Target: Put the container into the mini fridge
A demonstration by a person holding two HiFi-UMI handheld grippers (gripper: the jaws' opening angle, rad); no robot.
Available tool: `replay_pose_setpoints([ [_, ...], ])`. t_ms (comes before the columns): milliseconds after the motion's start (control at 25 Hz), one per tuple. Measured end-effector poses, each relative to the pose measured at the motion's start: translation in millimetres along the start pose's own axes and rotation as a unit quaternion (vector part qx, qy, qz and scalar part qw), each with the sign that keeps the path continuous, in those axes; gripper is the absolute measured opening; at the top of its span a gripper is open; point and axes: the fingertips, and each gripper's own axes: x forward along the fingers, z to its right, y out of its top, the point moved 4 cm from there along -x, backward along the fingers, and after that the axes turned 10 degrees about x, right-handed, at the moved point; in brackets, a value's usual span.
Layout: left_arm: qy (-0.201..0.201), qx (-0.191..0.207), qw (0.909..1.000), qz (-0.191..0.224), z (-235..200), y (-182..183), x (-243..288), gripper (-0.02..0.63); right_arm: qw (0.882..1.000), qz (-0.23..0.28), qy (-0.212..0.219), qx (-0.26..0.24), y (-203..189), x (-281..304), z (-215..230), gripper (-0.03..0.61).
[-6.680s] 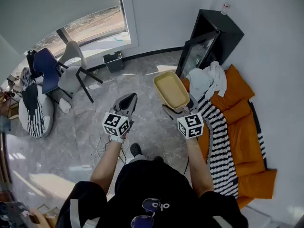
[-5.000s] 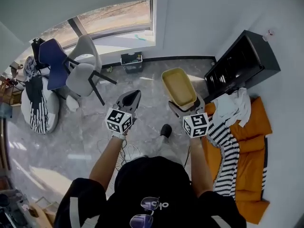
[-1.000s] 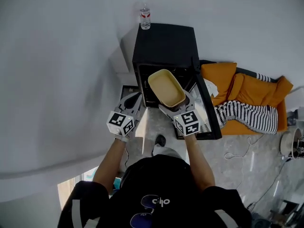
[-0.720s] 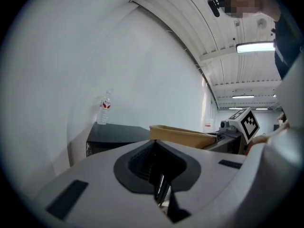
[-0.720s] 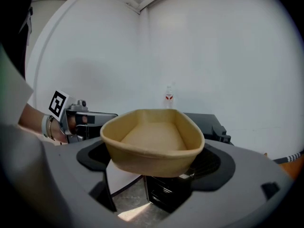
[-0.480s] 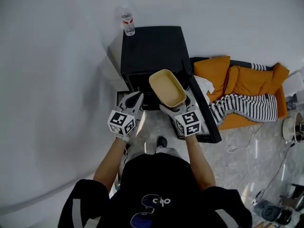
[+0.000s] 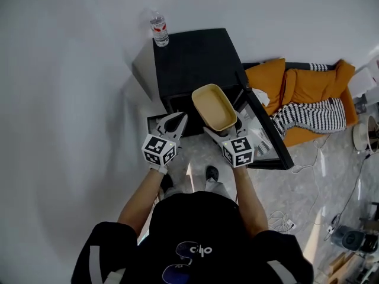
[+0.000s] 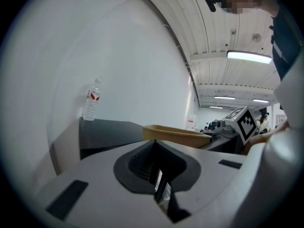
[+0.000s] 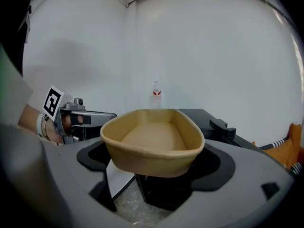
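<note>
The tan oval container (image 7: 214, 106) is empty and held level in my right gripper (image 7: 227, 130), whose jaws are shut on its near end. It hangs in front of the black mini fridge (image 7: 192, 61), over the open front. The fridge door (image 7: 267, 141) is swung out to the right. In the right gripper view the container (image 9: 152, 137) fills the middle between the jaws of the right gripper (image 9: 156, 163), with the fridge (image 9: 202, 115) behind. My left gripper (image 7: 172, 125) is beside it on the left, shut and empty. The left gripper (image 8: 154, 144) sees the container (image 8: 175, 136) side-on.
A water bottle (image 7: 158, 28) stands on the fridge's back left corner. An orange mattress (image 7: 308, 81) with a striped blanket (image 7: 308, 114) lies to the right of the door. Cables (image 7: 284, 220) trail on the marble floor. A white wall runs along the left.
The person has turned from the window side and walked to the fridge. Over the last second both grippers and the container drew slightly nearer the fridge's open front.
</note>
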Motion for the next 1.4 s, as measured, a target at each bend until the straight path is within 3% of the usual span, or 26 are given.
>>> replay_pose_setpoints([
  [200,-0.03,0.006,0.9995,-0.007,-14,-9,-2,0.008,1.0,-0.002,-0.026,0.007,-11,8,-10,0.525],
  [720,-0.06,0.007,0.9979,-0.024,-11,-25,1,0.008,0.996,-0.03,-0.076,0.035,-67,-11,-1,0.525],
  [1120,-0.084,0.008,0.996,-0.029,3,-28,21,0.008,0.993,-0.05,-0.095,0.056,-102,-23,11,0.525],
  [1400,-0.082,0.001,0.9958,-0.04,6,-47,38,0.008,0.994,-0.043,-0.089,0.053,-115,3,32,0.525],
])
